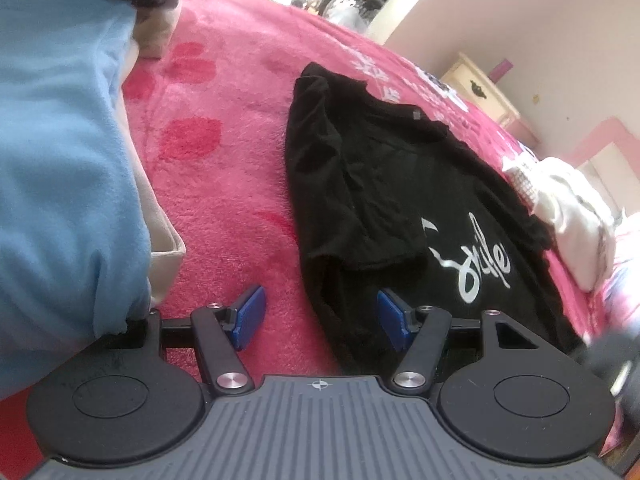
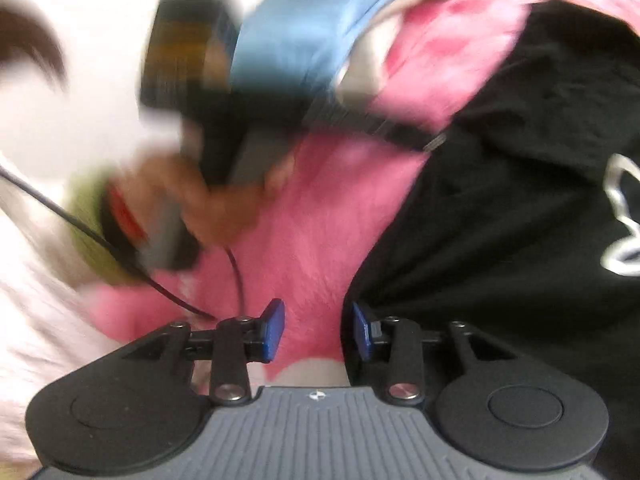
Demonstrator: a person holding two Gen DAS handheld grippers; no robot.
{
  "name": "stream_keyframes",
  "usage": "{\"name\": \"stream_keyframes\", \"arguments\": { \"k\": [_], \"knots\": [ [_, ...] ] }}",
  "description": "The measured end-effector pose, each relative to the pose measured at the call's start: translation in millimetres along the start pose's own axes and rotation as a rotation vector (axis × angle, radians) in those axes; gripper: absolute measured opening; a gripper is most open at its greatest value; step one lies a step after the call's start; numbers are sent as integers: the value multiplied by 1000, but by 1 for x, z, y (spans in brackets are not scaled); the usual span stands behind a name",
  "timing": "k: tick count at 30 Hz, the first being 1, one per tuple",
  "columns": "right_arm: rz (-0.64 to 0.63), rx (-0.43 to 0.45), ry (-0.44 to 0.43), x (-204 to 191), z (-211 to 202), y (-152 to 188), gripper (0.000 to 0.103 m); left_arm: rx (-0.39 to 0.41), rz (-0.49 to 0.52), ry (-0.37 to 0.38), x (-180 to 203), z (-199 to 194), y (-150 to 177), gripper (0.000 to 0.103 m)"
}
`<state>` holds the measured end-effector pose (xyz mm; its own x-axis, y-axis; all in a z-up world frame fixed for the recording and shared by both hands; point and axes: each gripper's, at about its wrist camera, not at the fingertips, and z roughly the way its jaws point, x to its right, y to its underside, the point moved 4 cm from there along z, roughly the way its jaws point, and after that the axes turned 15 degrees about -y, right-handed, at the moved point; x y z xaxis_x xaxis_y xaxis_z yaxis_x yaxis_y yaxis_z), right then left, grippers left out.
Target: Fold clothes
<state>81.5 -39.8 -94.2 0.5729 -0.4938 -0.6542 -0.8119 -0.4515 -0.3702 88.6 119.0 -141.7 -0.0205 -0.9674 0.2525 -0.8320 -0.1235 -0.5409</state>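
- While both devices hover low over the bed, one black T-shirt with white script lettering lies partly folded on one pink plush blanket with red petal marks.
- Left gripper: two blue pads spread wide, empty; its right-hand fingertip sits over the shirt's near edge, the other over bare blanket.
- Right gripper: two blue pads apart, holding nothing, at the shirt's edge; this view is motion-blurred.
- One folded light-blue fleece garment lies left of the shirt, well apart.
- One white crumpled garment lies just beside the shirt's right side.
- One cream bedside cabinet stands against the wall.
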Motion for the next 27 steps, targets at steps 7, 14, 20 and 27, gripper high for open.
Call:
{"name": "stream_keyframes", "arguments": {
  "k": [7,14,20,27],
  "knots": [
    [-23,230,285,40,-56,-101,40,100,96,-71,9,-4,9,42],
    [120,300,267,85,-20,-125,13,220,110,-121,11,-14,14,28],
    [277,384,242,125,-7,-117,12,194,155,-88,18,-11,13,45],
    [310,363,288,138,14,-124,19,195,103,-88,17,2,2,54]
  ]
}}
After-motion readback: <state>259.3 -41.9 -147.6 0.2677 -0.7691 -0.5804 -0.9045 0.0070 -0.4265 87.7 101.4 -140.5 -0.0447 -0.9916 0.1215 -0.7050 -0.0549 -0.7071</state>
